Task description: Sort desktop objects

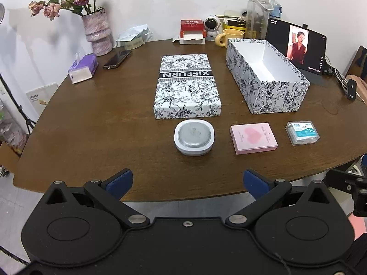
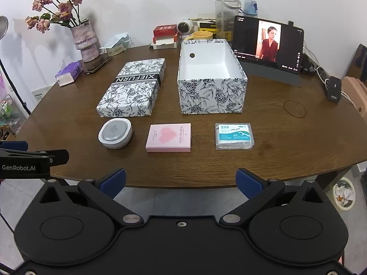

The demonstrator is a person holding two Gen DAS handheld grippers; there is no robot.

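Right wrist view: lid (image 2: 133,87) lies beside open box (image 2: 212,96), tablet (image 2: 268,45) behind.

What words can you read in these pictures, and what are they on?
"XIEFURN": on the black band of the floral box lid, upside down from here.
"GenRobot.AI": on the left gripper, seen in the right wrist view.
Pink card box, floss pick case, red box, tablet: print too small to read.

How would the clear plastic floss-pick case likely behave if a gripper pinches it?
The floss-pick case looks like thin, glossy plastic, so it is probably light and may slip or flex between the pads. It lies flat on the table, so rolling or tipping seems unlikely.
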